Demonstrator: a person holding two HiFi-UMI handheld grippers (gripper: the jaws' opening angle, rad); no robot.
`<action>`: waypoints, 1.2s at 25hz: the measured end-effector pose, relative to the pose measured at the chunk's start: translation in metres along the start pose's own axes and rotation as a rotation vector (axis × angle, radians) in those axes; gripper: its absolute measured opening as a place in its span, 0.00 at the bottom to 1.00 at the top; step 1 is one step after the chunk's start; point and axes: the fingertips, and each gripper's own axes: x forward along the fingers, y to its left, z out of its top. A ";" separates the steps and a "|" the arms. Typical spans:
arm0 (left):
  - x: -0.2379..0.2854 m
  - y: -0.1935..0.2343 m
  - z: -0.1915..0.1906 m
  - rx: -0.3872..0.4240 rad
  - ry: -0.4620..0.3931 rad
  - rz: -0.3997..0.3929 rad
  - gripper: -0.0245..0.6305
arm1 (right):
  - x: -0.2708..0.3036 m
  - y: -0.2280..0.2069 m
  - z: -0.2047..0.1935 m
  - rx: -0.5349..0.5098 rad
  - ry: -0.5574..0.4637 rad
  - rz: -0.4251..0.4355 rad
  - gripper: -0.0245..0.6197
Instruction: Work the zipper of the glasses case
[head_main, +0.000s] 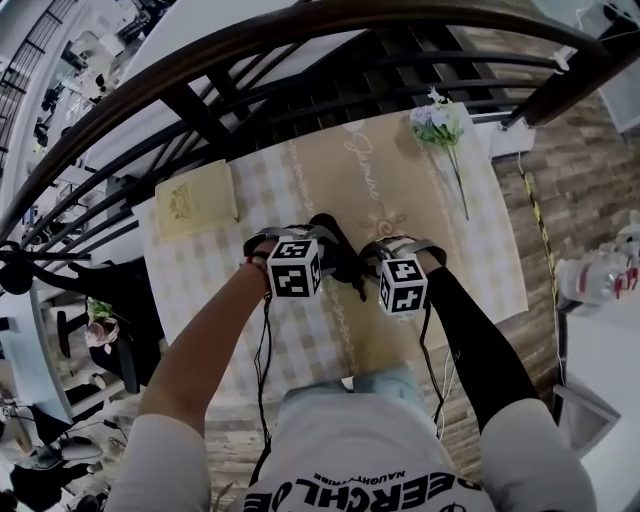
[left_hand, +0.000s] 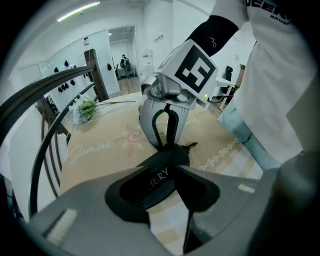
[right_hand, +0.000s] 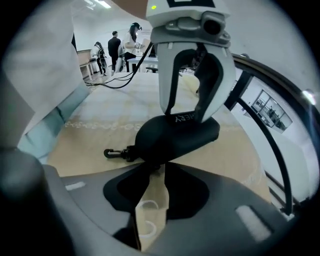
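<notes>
as both tilt down, left claw (left_hand: 161, 169), right claw (right_hand: 156, 167) grip glasses case (right_hand: 175, 137)

Not much to read here. The glasses case (left_hand: 161, 172) has white letters ending in "HERY"; the start is hidden. The tablecloth (left_hand: 117, 157) has a cursive "Jasmine" at about 10 o'clock from the case. The shirt (head_main: 360, 440) has upside-down print at 6 o'clock, maybe "DEERCHL…" over "NAUGHTY", too blurry to be sure.
</notes>
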 end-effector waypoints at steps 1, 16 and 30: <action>0.000 0.000 0.000 -0.002 -0.004 -0.002 0.29 | 0.002 0.001 0.000 -0.019 0.004 0.007 0.23; 0.008 0.020 0.028 -0.176 -0.108 0.089 0.29 | -0.032 -0.063 -0.058 0.074 0.030 -0.145 0.08; 0.011 0.053 0.019 -0.281 -0.037 0.134 0.30 | -0.023 -0.070 -0.074 0.036 0.000 -0.130 0.08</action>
